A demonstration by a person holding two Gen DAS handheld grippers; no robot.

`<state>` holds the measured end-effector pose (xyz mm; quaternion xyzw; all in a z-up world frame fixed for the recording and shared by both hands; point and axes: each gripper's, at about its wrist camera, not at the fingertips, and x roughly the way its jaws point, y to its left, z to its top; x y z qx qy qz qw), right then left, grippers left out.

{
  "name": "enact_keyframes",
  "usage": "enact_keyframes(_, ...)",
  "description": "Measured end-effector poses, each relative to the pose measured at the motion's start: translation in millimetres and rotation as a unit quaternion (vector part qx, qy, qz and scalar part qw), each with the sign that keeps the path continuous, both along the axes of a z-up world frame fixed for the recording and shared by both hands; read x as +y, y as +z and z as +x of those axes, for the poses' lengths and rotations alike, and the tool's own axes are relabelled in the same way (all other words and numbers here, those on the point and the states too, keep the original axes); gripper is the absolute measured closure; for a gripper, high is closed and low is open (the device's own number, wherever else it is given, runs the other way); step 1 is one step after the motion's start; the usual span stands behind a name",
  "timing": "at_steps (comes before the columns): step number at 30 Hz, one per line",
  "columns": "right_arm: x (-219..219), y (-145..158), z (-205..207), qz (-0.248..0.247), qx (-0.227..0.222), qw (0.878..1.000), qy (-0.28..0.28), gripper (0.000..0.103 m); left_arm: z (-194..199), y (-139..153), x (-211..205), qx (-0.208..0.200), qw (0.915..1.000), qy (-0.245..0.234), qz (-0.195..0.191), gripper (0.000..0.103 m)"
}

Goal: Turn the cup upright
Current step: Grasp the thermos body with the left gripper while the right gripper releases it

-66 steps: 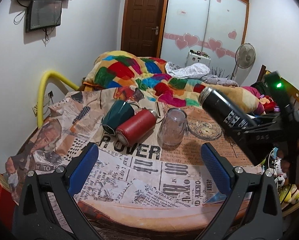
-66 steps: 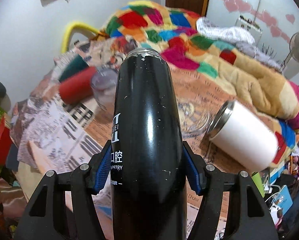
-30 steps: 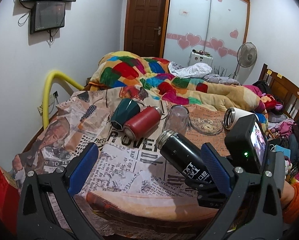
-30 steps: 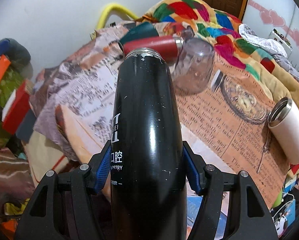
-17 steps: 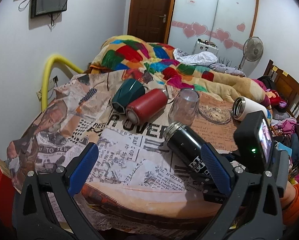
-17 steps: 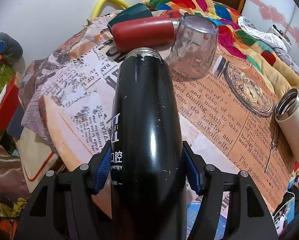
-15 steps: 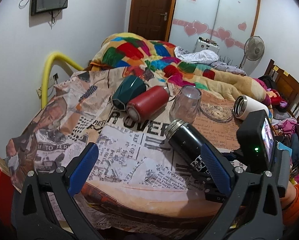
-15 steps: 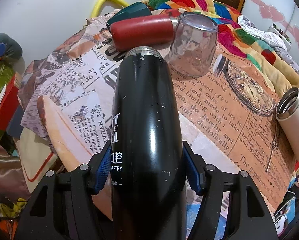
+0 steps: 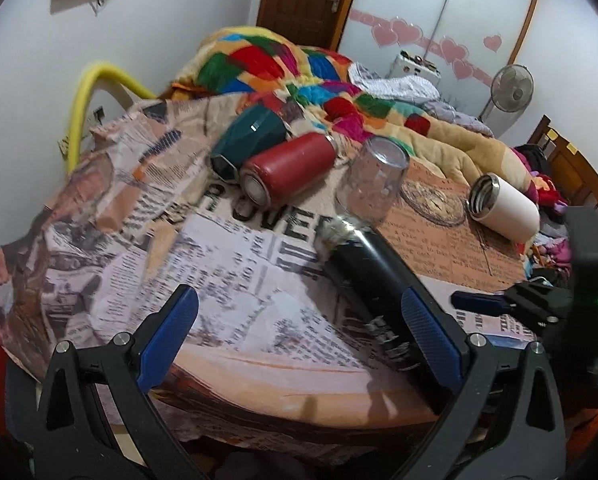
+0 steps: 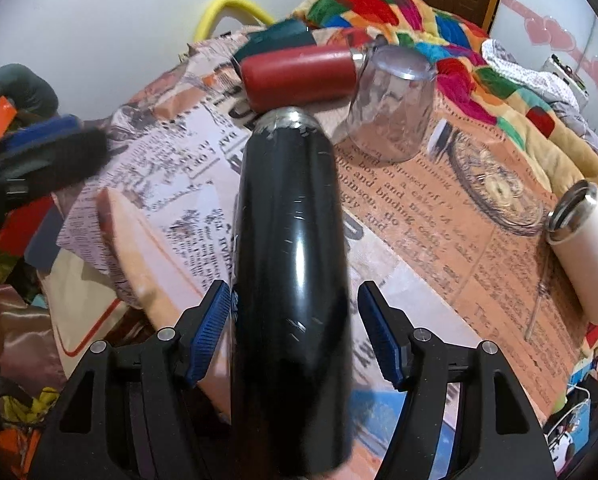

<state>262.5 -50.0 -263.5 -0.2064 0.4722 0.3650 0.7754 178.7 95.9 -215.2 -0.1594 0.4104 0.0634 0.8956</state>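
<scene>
You have a table draped in newsprint-patterned cloth [image 9: 235, 280]; on it lie a dark green faceted cup [image 9: 251, 140], red flask [image 9: 291, 168], black flask [image 9: 375, 268], white tumbler [image 9: 507, 208], and an upturned clear glass [image 9: 375, 184].

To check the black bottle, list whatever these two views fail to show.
- Base of the black bottle: in the right wrist view it is cut off by the bottom edge; in the left wrist view it is hidden behind a pad of the left tongs.
- The bottle's label: motion-blurred in both views.
- Teal cup: in the right wrist view it is mostly behind the red bottle.
</scene>
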Motion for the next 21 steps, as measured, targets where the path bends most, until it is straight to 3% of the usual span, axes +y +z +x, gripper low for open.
enact_keyframes(5,-34,25,-12,0.029,-0.030,0.999,-0.036,0.032,12,-20,-15,0.037,0.9983,-0.030,-0.034,0.004)
enact_keyframes(12,-74,45,-21,0.053,-0.072,0.990,-0.113,0.031,25,-49,-28,0.089,0.9917,-0.033,-0.087,0.014)
enact_keyframes(17,-90,49,-22,0.085,-0.068,0.983,-0.145,0.031,37,-62,-28,0.119,0.9894,-0.010,-0.083,0.016)
enact_keyframes(21,-97,45,-22,0.097,-0.065,0.980,-0.164,0.031,53,-71,-27,0.144,0.9866,-0.005,-0.077,0.031)
